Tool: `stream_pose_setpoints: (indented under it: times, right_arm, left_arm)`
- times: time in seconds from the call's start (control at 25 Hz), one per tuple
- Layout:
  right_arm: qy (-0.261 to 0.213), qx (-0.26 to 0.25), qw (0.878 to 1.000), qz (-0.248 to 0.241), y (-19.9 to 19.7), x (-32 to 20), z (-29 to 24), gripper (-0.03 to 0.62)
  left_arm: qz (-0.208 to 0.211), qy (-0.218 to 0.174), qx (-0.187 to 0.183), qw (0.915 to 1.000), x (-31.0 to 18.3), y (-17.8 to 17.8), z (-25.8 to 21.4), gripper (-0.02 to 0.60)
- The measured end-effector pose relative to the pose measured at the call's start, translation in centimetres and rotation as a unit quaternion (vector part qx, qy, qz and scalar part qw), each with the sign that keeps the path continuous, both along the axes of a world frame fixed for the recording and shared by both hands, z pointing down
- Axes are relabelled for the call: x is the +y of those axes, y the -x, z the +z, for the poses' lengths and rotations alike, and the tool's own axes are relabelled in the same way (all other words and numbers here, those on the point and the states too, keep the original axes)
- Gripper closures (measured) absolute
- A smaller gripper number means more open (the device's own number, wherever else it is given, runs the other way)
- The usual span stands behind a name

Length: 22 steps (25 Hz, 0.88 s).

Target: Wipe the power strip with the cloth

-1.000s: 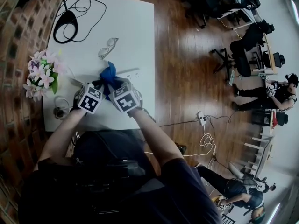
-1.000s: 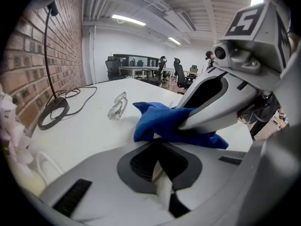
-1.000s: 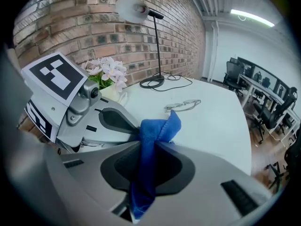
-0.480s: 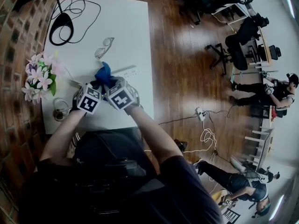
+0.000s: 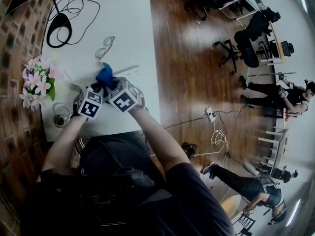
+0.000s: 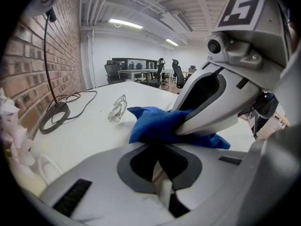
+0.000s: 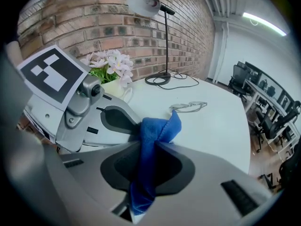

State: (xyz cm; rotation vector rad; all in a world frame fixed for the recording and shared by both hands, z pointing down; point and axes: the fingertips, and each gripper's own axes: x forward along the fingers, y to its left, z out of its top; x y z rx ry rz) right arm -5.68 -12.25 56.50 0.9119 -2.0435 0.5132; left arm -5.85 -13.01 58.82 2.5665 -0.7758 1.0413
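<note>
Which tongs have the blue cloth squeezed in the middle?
The right tongs: the blue cloth runs down between them. The left tongs are shut together, cloth only beyond their tips.

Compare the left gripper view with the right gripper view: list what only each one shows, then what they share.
Only the left gripper view: the right claw seen from outside, biting the blue cloth. Only the right gripper view: the left claw seen from outside, and the cloth running down between the right claw's own jaws. Both: the cloth, the glasses, the lamp with its cable, the white table and the brick wall.
</note>
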Motion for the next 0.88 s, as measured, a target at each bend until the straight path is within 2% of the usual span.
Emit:
stream_pose_setpoints:
  times: [0.36,0.88]
  right_arm:
    - [0.002,-0.017,1.0,0.014,-1.1,-0.4,0.0,0.531]
    - [-0.017,-0.032,0.998,0.06,-7.2,-2.2,0.0,0.53]
  left_arm:
    - [-0.002,0.001,-0.002,1.0,-0.2,0.1,0.2,0.58]
    - [-0.004,0.03,-0.008,0.9995,-0.2,0.0,0.2,0.579]
